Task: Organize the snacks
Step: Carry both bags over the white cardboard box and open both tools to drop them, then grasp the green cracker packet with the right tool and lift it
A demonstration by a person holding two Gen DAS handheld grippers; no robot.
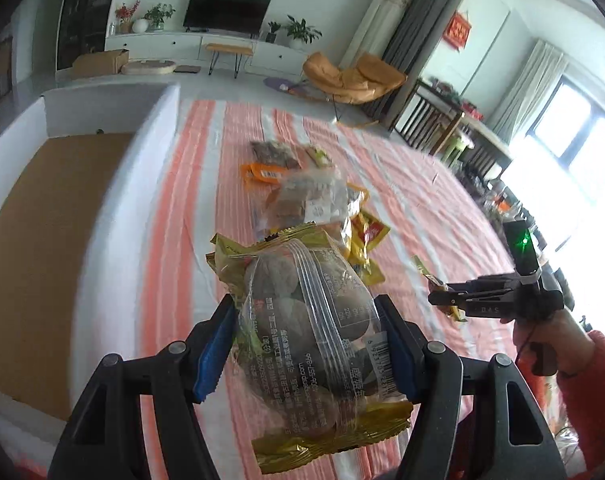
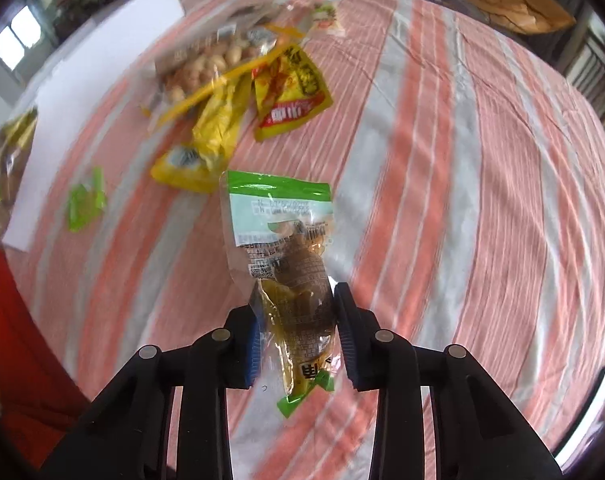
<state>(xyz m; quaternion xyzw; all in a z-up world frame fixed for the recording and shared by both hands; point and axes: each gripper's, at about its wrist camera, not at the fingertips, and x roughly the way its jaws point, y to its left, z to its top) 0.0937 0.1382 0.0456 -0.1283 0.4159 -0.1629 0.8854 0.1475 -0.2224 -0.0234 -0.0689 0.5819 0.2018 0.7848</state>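
My left gripper [image 1: 304,316] is shut on a clear bag with gold ends [image 1: 302,280]. It holds round brown pieces and hangs above the striped cloth. In the right wrist view my right gripper [image 2: 298,304] is shut on a small clear packet with green ends [image 2: 280,208] and a brown snack inside, lifted off the cloth. In the left wrist view the right gripper [image 1: 442,300] is at the right, with that packet [image 1: 424,272] poking out of its tips. More snacks lie in a pile [image 1: 314,196], among them yellow packets [image 2: 290,92] and a bag of pale nuts [image 2: 198,68].
A white-walled box [image 1: 150,128] with a brown cardboard floor stands left of the pile; its wall [image 2: 102,40] shows in the right wrist view. A small green packet [image 2: 84,204] lies alone near it. A person's hand in a red sleeve [image 1: 550,340] holds the right gripper.
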